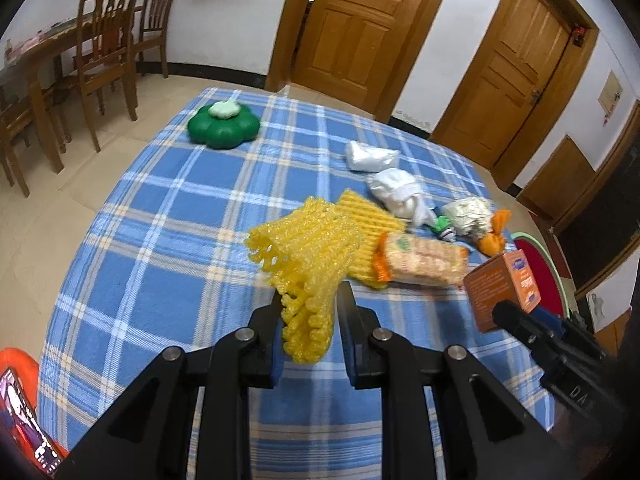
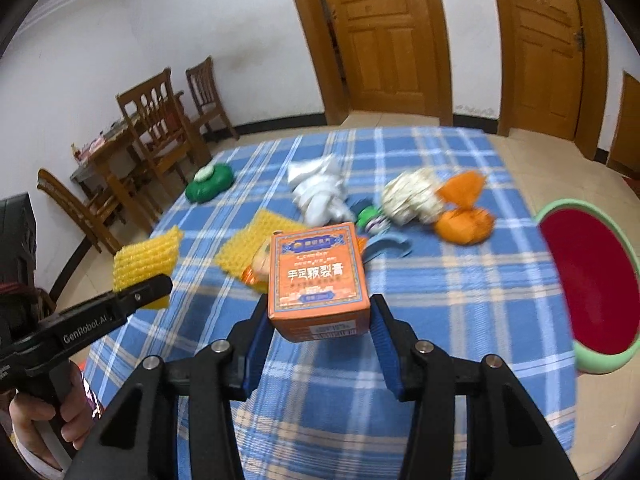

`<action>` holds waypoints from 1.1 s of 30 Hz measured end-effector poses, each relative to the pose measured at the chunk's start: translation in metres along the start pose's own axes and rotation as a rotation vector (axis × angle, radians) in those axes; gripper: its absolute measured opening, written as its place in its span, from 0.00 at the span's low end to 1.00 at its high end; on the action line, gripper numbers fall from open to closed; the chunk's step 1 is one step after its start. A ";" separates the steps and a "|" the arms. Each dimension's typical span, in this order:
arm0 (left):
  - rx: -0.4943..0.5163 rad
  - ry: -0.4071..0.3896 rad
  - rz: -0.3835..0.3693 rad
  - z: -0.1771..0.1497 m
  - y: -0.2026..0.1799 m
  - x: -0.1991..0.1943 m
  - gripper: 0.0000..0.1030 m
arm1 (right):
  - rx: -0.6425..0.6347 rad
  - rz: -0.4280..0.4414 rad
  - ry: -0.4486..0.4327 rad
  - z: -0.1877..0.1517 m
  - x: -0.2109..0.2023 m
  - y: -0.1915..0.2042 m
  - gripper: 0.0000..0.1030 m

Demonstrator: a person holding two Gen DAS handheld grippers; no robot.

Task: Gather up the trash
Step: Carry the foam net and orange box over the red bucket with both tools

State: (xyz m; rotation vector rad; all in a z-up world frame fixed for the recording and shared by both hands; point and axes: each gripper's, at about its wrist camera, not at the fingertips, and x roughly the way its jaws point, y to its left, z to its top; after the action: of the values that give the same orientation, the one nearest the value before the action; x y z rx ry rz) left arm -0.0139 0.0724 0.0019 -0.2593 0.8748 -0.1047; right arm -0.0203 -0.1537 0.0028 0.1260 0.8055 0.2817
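The left wrist view shows the left gripper (image 1: 307, 300) with its two black fingers squeezed onto a piece of yellow foam net (image 1: 308, 256). The net sticks up and forward out of the grip, above the blue checked tablecloth (image 1: 160, 240). Just behind it, a second yellow foam net (image 1: 368, 220) lies flat on the cloth, touching a long cracker pack (image 1: 424, 260) with orange ends. Farther back are two white crumpled bags (image 1: 394, 184), a small green bottle (image 1: 442, 226), a pale crumpled ball (image 1: 468, 210) and an orange wrapper (image 1: 494, 236), all close together. A green flower-shaped box (image 1: 224, 126) sits alone near the far edge of the table. On the right side, the right gripper (image 1: 498, 314) holds an orange box (image 1: 500, 284) up off the cloth. The right wrist view shows that gripper (image 2: 318, 316) with its blue-padded fingers (image 2: 382, 340) pressed on both sides of the orange box (image 2: 318, 276), which has writing on top. A bowl that looks like a watermelon, red inside with a green rim (image 2: 560, 210), sits at the right edge of the table. The left gripper (image 2: 140, 292) is at the left, gripping its yellow net (image 2: 146, 264).
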 end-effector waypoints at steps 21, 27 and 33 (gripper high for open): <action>0.189 -0.010 -0.178 0.041 -0.106 -0.011 0.22 | 0.122 -0.160 -0.164 0.037 -0.074 -0.081 0.49; 0.252 -0.016 -0.212 0.054 -0.141 -0.010 0.22 | 0.153 -0.204 -0.187 0.045 -0.088 -0.105 0.49; 0.314 -0.015 -0.242 0.061 -0.177 -0.005 0.22 | 0.210 -0.242 -0.204 0.046 -0.100 -0.138 0.49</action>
State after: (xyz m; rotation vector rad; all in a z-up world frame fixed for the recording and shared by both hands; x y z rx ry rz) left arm 0.0326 -0.0862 0.0907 -0.0704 0.7963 -0.4603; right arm -0.0249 -0.3152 0.0741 0.2477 0.6378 -0.0454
